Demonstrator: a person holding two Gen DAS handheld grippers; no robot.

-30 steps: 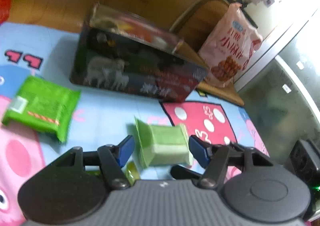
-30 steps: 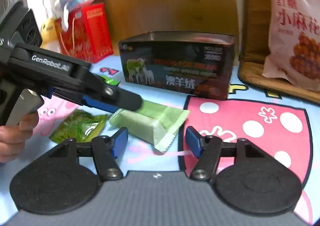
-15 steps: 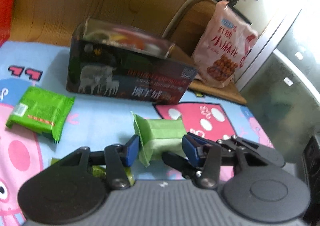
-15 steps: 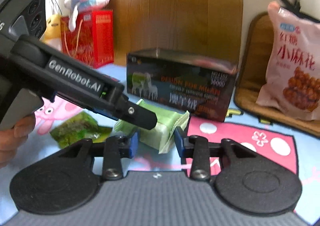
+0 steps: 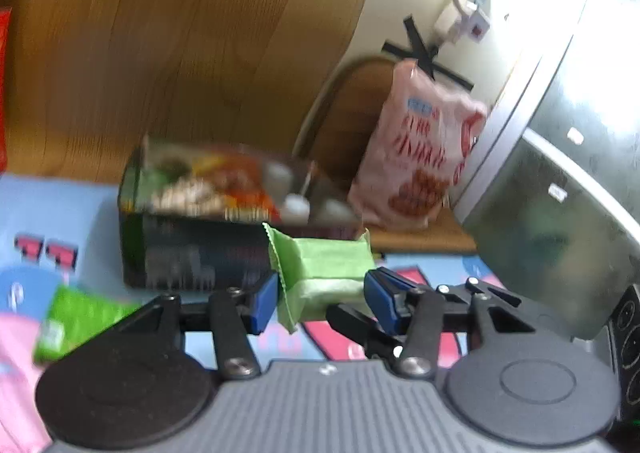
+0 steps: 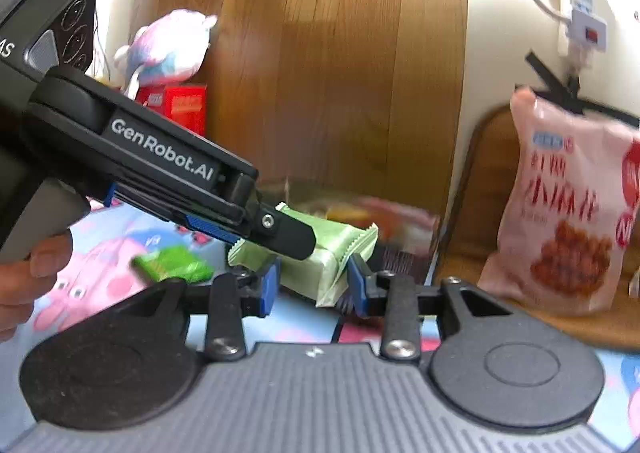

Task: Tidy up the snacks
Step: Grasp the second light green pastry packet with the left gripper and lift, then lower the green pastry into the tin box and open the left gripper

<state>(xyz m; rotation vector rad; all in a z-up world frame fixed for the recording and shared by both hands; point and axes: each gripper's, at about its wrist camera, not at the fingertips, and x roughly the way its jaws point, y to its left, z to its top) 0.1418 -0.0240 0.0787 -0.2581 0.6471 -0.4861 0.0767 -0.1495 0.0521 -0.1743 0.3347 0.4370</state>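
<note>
Gripping one pale green snack (image 5: 326,273) from both ends: left tongs (image 5: 320,299) and right tongs (image 6: 310,285) each closed on it, pads pressing its sides. Both point slightly downward. Snack is held clear above the counter (image 5: 40,209), in front of the dark box (image 5: 192,253). Green packet (image 5: 76,317) lies left; pink bag (image 5: 416,161) stands behind.

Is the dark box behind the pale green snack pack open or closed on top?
Open. In the left wrist view the dark box has no lid, and blurred colourful snacks show inside, behind the pale green snack pack.
</note>
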